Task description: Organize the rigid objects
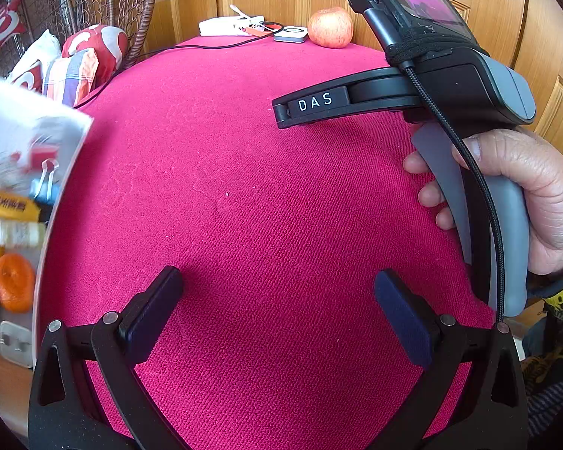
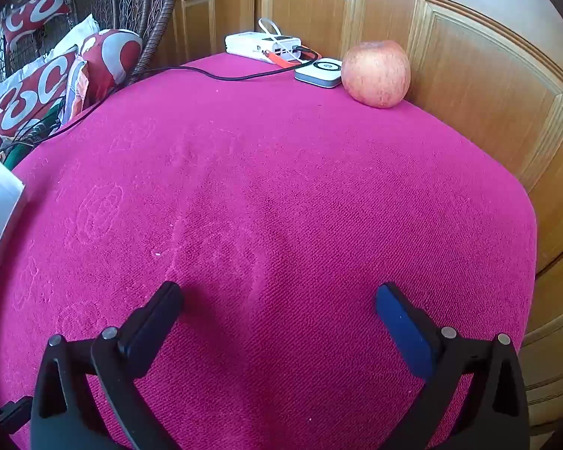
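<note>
Left wrist view is showing the left gripper (image 1: 277, 315) hanging wide open and empty over the bare magenta tabletop (image 1: 244, 172), and the right gripper (image 2: 279, 318) is doing the same in its own view, jaws spread with nothing between them. The person's right hand (image 1: 521, 195) is gripping the other tool's handle at the right edge. The things to be sorted are sitting in a white box (image 1: 22, 142) off the tabletop's left edge: an orange piece (image 1: 13, 281), a small white bottle (image 1: 15, 233), a yellow tube (image 1: 9, 204), a binder clip (image 1: 47, 183). I judge the sorting has hardly begun; the next move calls for swinging left toward that box. The box is blurring and running out of frame, so its contents are hard to name. An apple (image 2: 376, 73) is resting at the far edge.
</note>
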Demonstrator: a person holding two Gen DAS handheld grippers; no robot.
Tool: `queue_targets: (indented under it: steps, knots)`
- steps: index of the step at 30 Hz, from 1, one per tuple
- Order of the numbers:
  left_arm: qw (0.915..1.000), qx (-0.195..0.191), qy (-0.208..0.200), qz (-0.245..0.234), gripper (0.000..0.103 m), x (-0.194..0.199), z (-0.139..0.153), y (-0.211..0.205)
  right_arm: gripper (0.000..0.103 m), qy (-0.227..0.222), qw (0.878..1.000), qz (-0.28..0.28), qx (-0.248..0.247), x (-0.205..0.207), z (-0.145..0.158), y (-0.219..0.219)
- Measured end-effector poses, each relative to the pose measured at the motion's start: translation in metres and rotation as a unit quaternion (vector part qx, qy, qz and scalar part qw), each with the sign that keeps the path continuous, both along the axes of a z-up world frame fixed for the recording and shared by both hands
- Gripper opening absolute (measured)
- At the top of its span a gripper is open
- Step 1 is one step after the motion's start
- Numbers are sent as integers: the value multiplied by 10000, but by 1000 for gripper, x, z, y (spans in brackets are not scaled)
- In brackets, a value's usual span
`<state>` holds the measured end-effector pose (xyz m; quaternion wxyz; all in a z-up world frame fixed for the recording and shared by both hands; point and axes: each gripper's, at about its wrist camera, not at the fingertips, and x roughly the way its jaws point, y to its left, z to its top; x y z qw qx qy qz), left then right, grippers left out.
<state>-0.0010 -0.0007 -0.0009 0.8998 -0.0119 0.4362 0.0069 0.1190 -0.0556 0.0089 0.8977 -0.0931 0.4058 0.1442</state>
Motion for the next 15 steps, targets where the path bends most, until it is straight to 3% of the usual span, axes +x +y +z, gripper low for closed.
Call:
queue_targets:
  steps: [15]
  knots:
    - [10000, 1, 1, 0, 103, 0, 1, 0, 103, 4, 10000, -4, 4, 2, 1, 3]
